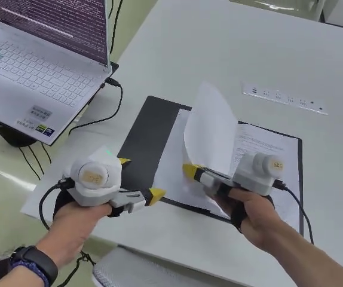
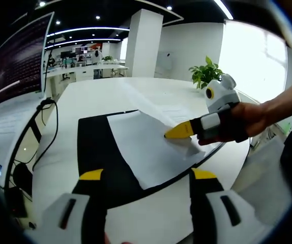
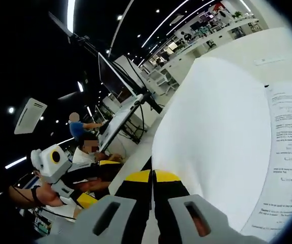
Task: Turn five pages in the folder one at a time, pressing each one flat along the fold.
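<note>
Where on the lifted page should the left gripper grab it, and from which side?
Take the page by its free curled edge, above where the right gripper pinches its lower edge. Bring the open left gripper in from the black cover side: the sheet stands arched upright, blank back facing that way.

The folder [image 1: 141,140] is lying open on the table [image 1: 219,48], right of the laptop [image 1: 34,66] and in front of the power strip [image 1: 285,98]. One page [image 1: 210,128] is standing up over the folder's middle, its lower edge sitting between the jaws of the right gripper [image 1: 190,171]. The left gripper [image 1: 140,177] is hovering at the folder's near left corner.
</note>
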